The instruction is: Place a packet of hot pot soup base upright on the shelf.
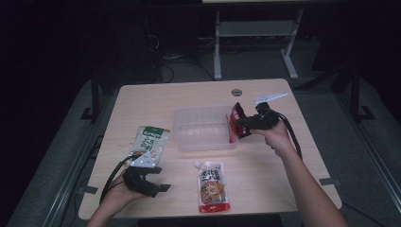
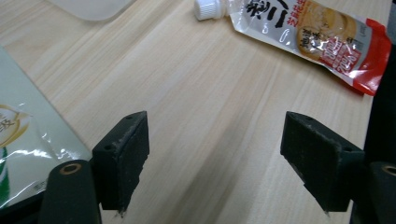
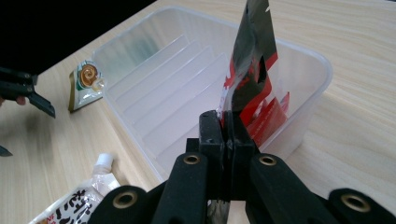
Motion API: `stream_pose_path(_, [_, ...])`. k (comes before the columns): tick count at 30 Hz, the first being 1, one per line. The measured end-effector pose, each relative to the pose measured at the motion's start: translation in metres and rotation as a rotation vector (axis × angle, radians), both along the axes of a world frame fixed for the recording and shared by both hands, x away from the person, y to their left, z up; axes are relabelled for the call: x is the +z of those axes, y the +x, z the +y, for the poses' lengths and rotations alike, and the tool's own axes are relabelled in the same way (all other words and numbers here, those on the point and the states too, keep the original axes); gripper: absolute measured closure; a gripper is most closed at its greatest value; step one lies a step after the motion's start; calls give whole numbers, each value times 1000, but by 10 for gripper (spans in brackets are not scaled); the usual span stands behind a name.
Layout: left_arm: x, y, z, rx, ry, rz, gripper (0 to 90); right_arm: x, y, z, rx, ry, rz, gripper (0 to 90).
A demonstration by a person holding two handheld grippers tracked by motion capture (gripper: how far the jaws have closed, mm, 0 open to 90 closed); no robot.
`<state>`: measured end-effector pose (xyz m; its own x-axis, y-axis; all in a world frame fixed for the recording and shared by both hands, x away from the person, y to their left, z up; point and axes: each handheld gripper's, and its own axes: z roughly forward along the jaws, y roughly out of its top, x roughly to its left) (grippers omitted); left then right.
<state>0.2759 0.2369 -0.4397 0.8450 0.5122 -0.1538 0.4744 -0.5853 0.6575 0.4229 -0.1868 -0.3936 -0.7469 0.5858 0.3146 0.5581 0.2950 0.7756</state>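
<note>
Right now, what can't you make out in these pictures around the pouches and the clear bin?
- Red-and-black pouch: its print is unreadable, edge-on in the right gripper view, small and dim in the high view; the right claw covers its lower edge.
- Green pouch: cut off by the left gripper view's edge.
- Spouted pouch: lettering too small in the high view.
- Clear bin: near wall hidden by the right claw's arms.

A green-and-white pouch (image 1: 151, 142) lies at nine o'clock on the tabletop (image 1: 265, 170). A spouted pouch (image 1: 211, 187) with a white cap lies at six o'clock, well apart from it.
</note>
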Motion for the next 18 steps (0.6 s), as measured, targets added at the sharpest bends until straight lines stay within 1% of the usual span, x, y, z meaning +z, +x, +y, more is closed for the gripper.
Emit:
stream_pose_path(4, [0, 0, -2, -8, 3, -1, 238, 1, 0, -2, -8, 6, -2, 855])
stream_pose_path(5, [0, 1, -2, -12, 6, -4, 238, 2, -2, -3, -16, 15, 1, 820])
stream_pose_path(8, [0, 3, -4, -18, 5, -5, 238, 4, -4, -5, -24, 19, -5, 767])
stream_pose_path(10, [0, 3, -5, -17, 0, 1, 238, 6, -5, -5, -29, 23, -11, 686])
stream_pose_path(12, [0, 5, -6, -18, -1, 3, 238, 8, -7, -5, -29, 25, -4, 588])
stream_pose_path(13, [0, 5, -6, -17, -3, 8, 238, 9, -8, -5, -28, 20, -7, 531])
stream_pose_path(15, [0, 6, -7, -20, -10, 11, 238, 11, -10, -5, -37, 10, -15, 453])
stream_pose_path(18, [0, 8, -8, -21, -11, 19, 238, 15, -15, -6, -53, -8, -41, 398])
